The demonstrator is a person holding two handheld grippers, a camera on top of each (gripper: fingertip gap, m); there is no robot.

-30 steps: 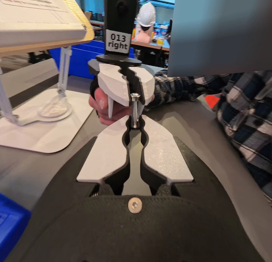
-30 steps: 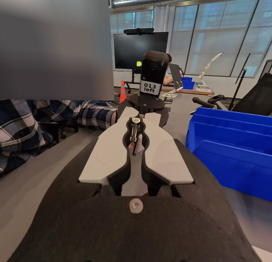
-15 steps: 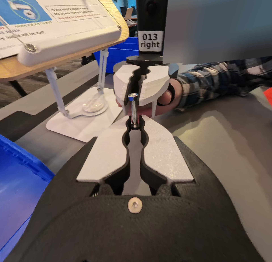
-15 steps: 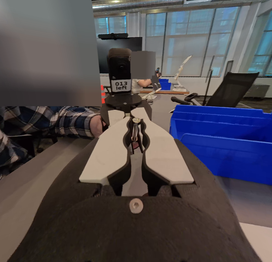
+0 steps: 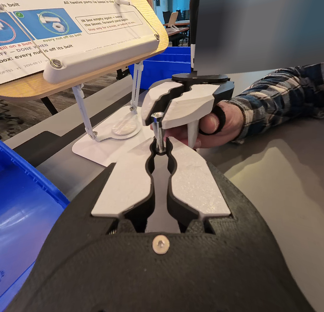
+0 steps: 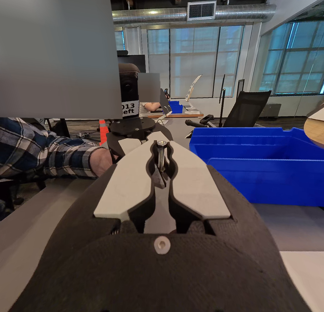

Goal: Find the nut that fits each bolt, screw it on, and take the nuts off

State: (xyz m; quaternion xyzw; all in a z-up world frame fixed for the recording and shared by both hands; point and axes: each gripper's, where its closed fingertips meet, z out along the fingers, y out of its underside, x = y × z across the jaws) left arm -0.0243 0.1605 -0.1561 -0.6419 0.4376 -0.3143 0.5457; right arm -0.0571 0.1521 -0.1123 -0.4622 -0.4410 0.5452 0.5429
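Right claw grips bolt head; left claw clamps its half-hidden nut.

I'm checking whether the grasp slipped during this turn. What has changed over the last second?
Both views swung: the white instruction stand and blue plastic bin now fill more of the frame. Nothing was taken hold of or let go. The right gripper still clamps the silver hex bolt's head, the left gripper its lower end.

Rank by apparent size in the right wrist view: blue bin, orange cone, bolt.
1. blue bin, largest
2. orange cone, partly hidden and farther off, so unsure
3. bolt, close to the cone in apparent size
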